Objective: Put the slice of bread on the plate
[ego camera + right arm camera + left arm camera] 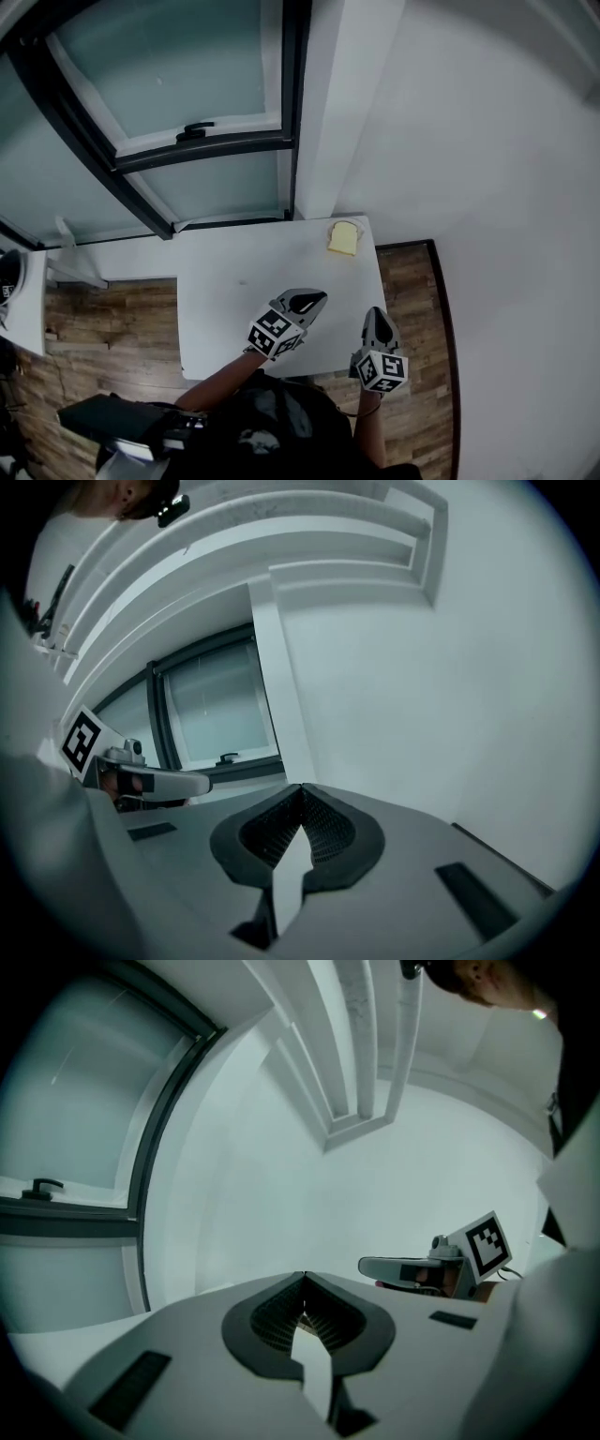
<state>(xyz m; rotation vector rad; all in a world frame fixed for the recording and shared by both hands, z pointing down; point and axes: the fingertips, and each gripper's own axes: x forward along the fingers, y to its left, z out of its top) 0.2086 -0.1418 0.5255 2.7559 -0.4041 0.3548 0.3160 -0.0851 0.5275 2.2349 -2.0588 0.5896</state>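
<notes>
A yellowish slice of bread [344,238] lies at the far right corner of the white table [234,281], on what looks like a small white plate [360,231]. My left gripper [322,297] hangs over the table's near part, shut and empty, its pads meeting at the tip [303,1275]. My right gripper [375,310] is beside it near the table's right edge, also shut with nothing between its jaws [302,787]. Both point level toward the wall and are well short of the bread. Each gripper view shows the other gripper from the side.
A black-framed window [195,131] with a handle and a white pillar [323,103] stand behind the table. A white wall [497,187] lies to the right. Wooden floor [412,281] shows around the table, and a white shelf [23,309] sits at the left.
</notes>
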